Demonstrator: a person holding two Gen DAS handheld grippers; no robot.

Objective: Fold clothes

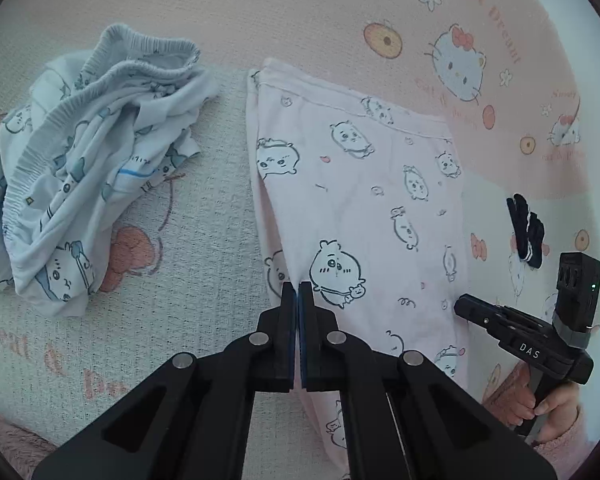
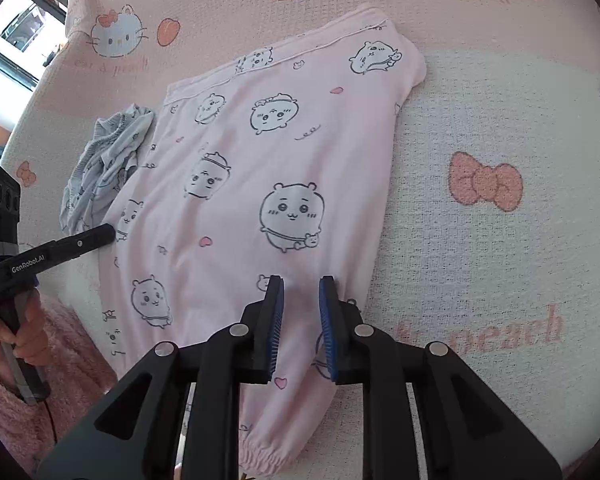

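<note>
- Pink cartoon-print bed cover (image 2: 480, 128) underneath.
- Left gripper (image 1: 299, 292): jaws clenched, over pink pants (image 1: 360, 200).
- Right gripper (image 2: 300, 286): jaws released above pants.
- Blue garment (image 1: 80, 168) crumpled left of left jaws.

"DAS" on right tool (image 1: 466, 307), "GenRobot.AI" on left tool (image 2: 104, 234), "peach" on bedcover (image 2: 480, 200).

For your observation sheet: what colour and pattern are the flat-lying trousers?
Pale pink trousers printed with white cartoon animals outlined in black, plus small hearts; clearest in the right wrist view.

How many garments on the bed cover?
2: pink pants laid flat under both grippers; crumpled blue pajama piece to their left. Others may lie outside view.
</note>
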